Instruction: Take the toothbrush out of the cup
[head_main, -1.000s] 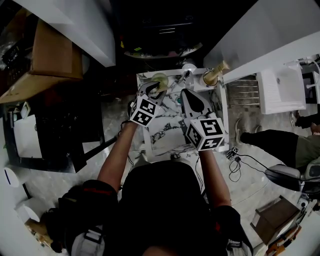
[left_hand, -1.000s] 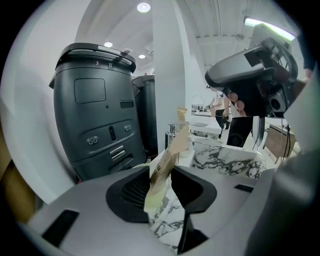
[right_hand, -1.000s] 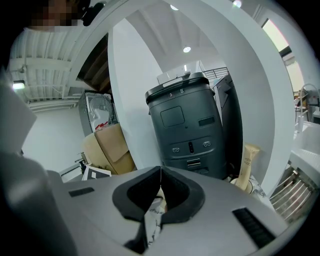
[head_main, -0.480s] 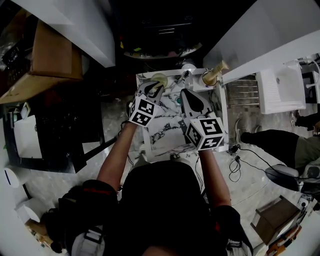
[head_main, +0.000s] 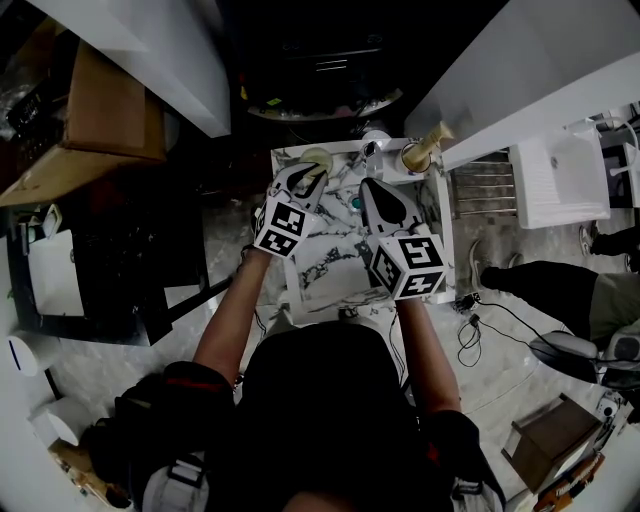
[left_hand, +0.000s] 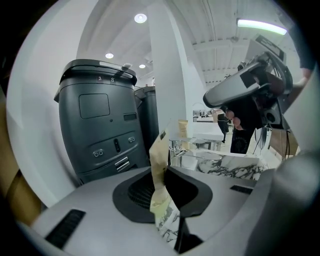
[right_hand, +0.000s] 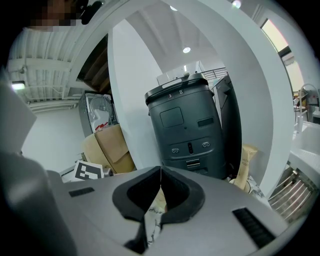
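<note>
My left gripper (head_main: 309, 177) hovers just in front of a pale cup (head_main: 318, 157) at the back left of the marble counter (head_main: 330, 265). Its jaws have just been closing and now pinch a flat cream-coloured strip, the toothbrush (left_hand: 159, 150), which stands up between the pads of the left gripper (left_hand: 163, 172). The cup itself is hidden in the left gripper view. My right gripper (head_main: 377, 190) rests over the middle of the counter, shut with nothing in it; in its own view the right gripper (right_hand: 160, 187) shows its jaws together.
A chrome tap (head_main: 375, 150) stands at the back of the counter. Right of it, a second cup (head_main: 414, 156) holds a tan tube (right_hand: 245, 167). A dark grey machine (left_hand: 95, 125) stands beyond the counter, cardboard boxes (right_hand: 112, 147) beside it. A person (left_hand: 241, 130) stands far off.
The left gripper's marker cube has edged slightly toward the lower left of the head view. The right gripper has kept still.
</note>
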